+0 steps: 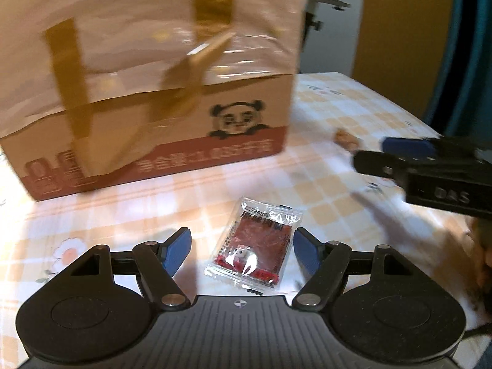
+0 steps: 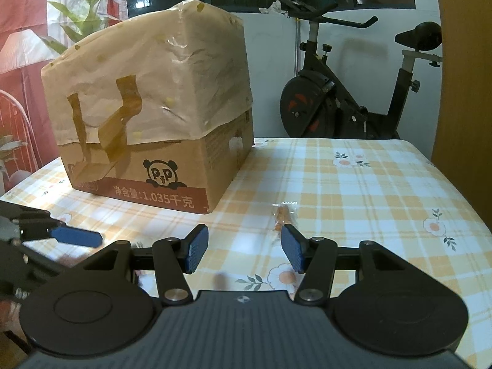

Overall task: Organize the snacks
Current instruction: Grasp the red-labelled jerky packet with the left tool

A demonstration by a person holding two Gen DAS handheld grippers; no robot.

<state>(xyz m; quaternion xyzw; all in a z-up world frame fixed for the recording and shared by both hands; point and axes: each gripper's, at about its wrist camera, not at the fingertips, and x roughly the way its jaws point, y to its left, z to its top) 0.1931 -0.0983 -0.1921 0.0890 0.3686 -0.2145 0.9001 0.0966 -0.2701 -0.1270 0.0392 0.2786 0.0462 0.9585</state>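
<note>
A clear packet with a dark red snack [image 1: 253, 246] lies flat on the checked tablecloth [image 1: 323, 184]. My left gripper [image 1: 243, 250] is open, and the packet lies between its blue pads without touching either. Behind it stands a cardboard box with a panda print [image 1: 240, 117], with a tan paper bag [image 1: 138, 46] pulled over its top. My right gripper [image 2: 244, 247] is open with nothing between its fingers. A small brown snack in clear wrap [image 2: 284, 213] lies just past its right fingertip and shows in the left wrist view as the brown snack [image 1: 346, 138].
The box [image 2: 172, 178] fills the table's back left. An exercise bike [image 2: 338, 98] stands behind the table's far edge. A blue finger [image 2: 73, 236] of the left gripper reaches in low at the left. The table's right edge [image 2: 461, 190] curves away.
</note>
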